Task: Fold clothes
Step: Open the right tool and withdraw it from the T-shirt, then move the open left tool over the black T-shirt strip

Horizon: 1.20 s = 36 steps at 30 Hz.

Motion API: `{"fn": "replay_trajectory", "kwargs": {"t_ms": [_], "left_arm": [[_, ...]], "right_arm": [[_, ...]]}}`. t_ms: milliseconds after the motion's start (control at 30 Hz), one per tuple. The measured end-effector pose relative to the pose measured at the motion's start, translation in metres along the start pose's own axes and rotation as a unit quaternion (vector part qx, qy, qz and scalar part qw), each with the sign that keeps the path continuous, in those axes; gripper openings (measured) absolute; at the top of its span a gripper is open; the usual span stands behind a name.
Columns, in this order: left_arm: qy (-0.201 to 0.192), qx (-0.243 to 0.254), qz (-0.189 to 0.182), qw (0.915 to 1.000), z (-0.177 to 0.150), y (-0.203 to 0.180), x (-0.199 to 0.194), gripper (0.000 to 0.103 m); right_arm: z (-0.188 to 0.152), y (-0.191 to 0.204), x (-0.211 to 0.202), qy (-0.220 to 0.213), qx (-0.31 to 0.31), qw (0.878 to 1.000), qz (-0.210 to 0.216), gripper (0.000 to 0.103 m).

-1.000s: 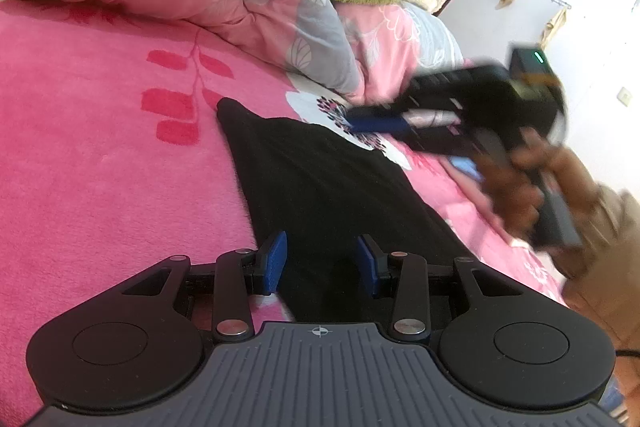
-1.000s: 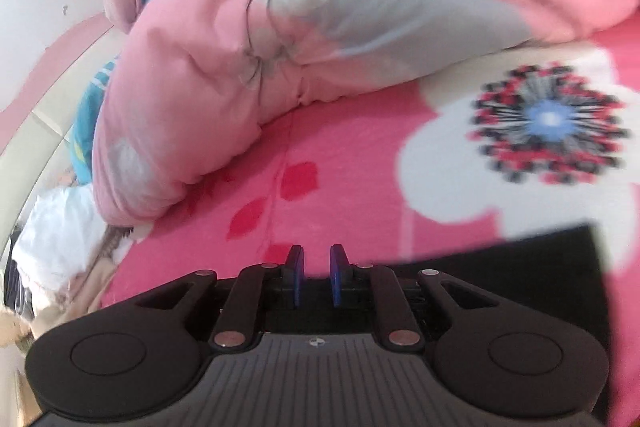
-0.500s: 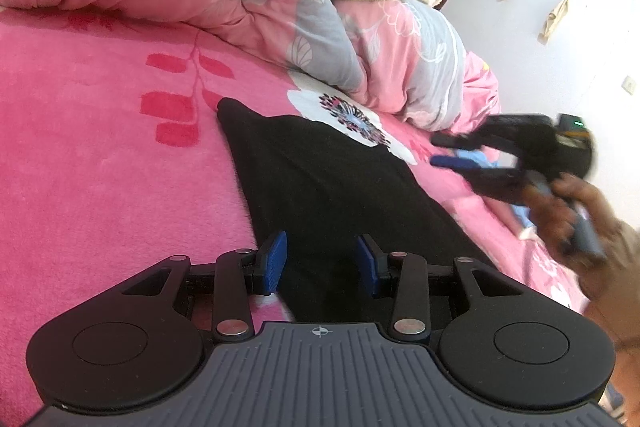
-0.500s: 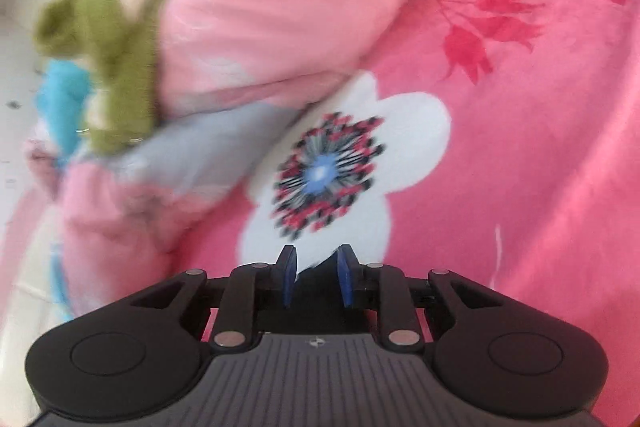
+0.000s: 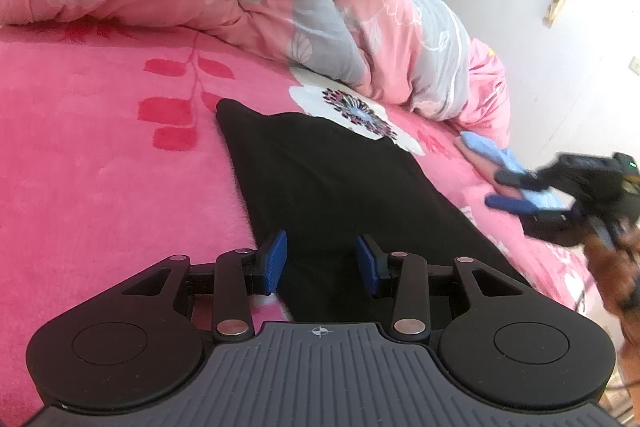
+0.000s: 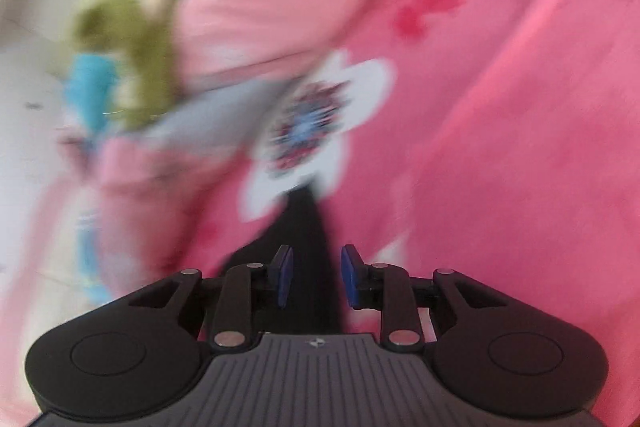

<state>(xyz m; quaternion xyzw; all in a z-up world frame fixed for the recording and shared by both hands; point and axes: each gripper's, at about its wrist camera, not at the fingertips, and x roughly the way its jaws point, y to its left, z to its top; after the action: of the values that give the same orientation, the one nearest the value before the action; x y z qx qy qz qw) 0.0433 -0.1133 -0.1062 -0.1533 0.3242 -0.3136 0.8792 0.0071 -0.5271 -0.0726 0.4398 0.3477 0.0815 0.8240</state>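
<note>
Currently black garment [image 5: 344, 195] lies flat, long rectangle on pink blanket [image 5: 100, 155]; we hold left gripper [image 5: 321, 263] and right gripper [image 6: 316, 277] agape, empty; stage unclear.

Your right gripper [image 5: 506, 189] has swung from above the far end of the black garment [image 5: 340, 195] out past its right edge, toward the blue cloth [image 5: 492, 151] at the bed's side, and your hand [image 5: 612, 259] has dropped lower at the frame's right. Its fingers, nearly closed a second ago, now stand apart. In its own view, now smeared by motion, the flower print [image 6: 312, 123] has slid from right to centre, and the garment has narrowed to a dark wedge between the fingers.
</note>
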Motion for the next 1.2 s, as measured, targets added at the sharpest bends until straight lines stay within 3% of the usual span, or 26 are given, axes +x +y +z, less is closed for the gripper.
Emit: {"fn": "replay_trajectory", "kwargs": {"t_ms": [67, 133, 233, 300, 467, 700, 833, 900, 1000, 1200], "left_arm": [[0.006, 0.003, 0.005, 1.0000, 0.002, -0.002, 0.001, 0.040], [0.014, 0.006, 0.010, 0.9998, 0.006, -0.005, 0.001, 0.040], [0.029, 0.013, 0.025, 0.9992, 0.013, -0.010, -0.003, 0.043], [0.027, 0.026, 0.042, 0.9984, 0.017, -0.018, -0.011, 0.054], [0.038, 0.085, 0.066, 0.9935, 0.010, -0.049, -0.029, 0.058], [0.104, 0.164, 0.115, 0.9742, -0.020, -0.089, -0.031, 0.066], [0.123, 0.177, 0.147, 0.9653, -0.025, -0.101, -0.029, 0.069], [0.128, 0.177, 0.160, 0.9626, -0.026, -0.106, -0.028, 0.070], [0.134, 0.175, 0.177, 0.9592, -0.028, -0.111, -0.028, 0.074], [0.140, 0.170, 0.198, 0.9550, -0.029, -0.114, -0.028, 0.084]], "right_arm": [[-0.020, 0.005, 0.003, 0.040, -0.010, 0.999, 0.031, 0.029], [-0.036, 0.001, 0.006, 0.067, -0.008, 0.997, 0.030, 0.029], [-0.050, -0.006, -0.005, 0.056, 0.003, 0.998, 0.028, 0.025], [-0.060, -0.011, -0.012, 0.049, 0.011, 0.998, 0.027, 0.028], [-0.084, -0.024, -0.031, 0.031, 0.029, 0.999, 0.024, 0.028], [-0.119, -0.046, -0.067, -0.003, 0.074, 0.997, 0.031, 0.025], [-0.133, -0.026, -0.101, -0.036, 0.039, 0.999, 0.008, 0.028], [-0.134, -0.014, -0.098, -0.042, 0.026, 0.998, 0.031, 0.028], [-0.132, 0.003, -0.080, -0.035, -0.001, 0.999, 0.034, 0.028], [-0.141, 0.000, -0.059, -0.006, -0.029, 0.999, -0.023, 0.026]]}}
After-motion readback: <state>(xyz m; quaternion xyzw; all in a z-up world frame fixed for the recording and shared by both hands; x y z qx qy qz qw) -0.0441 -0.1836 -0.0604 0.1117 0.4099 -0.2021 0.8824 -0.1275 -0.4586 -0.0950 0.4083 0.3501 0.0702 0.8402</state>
